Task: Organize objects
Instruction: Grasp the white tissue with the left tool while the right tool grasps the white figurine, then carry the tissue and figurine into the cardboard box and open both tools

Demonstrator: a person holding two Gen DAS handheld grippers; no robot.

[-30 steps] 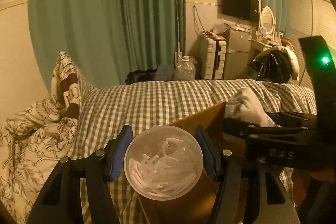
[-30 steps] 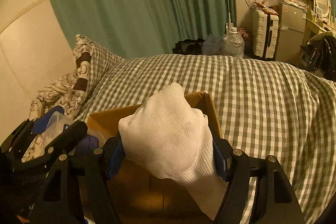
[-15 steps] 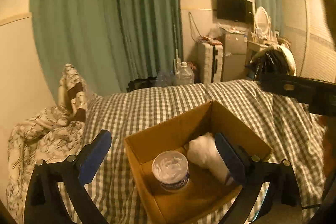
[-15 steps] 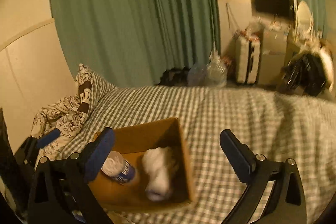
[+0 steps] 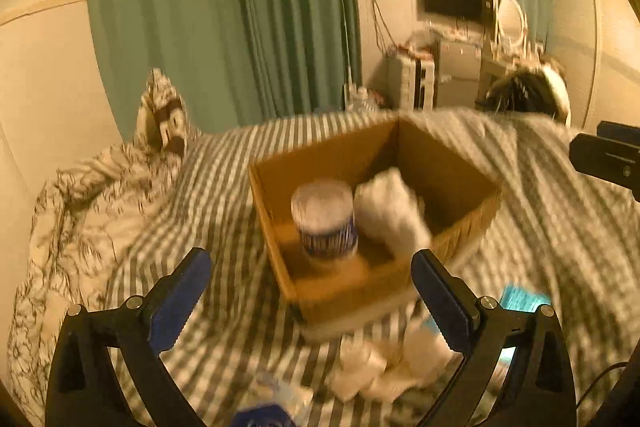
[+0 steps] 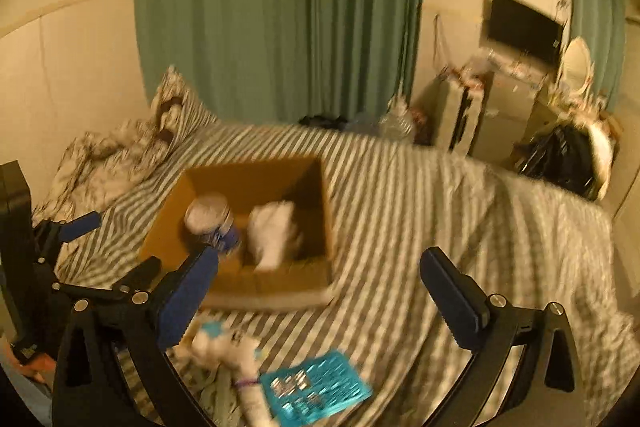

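An open cardboard box (image 5: 344, 155) sits on the checked bed; it also shows in the right wrist view (image 6: 256, 175). Inside stand a clear round tub with a blue label (image 5: 325, 217) (image 6: 208, 217) and a rolled white cloth (image 5: 390, 211) (image 6: 274, 231). My left gripper (image 5: 312, 291) is open and empty, held back from the box's near side. My right gripper (image 6: 316, 291) is open and empty, above the bed in front of the box. Both views are blurred by motion.
Loose items lie on the bed in front of the box: white crumpled things (image 5: 376, 371) (image 6: 224, 347) and a teal packet (image 6: 316, 387) (image 5: 520, 297). A floral duvet (image 5: 80, 211) lies at the left. Green curtains (image 5: 240, 7), a suitcase and furniture stand behind.
Both grippers opened: the left let go of the tub and the right let go of the white cloth, both now in the box. Both grippers pulled back and up from the box.
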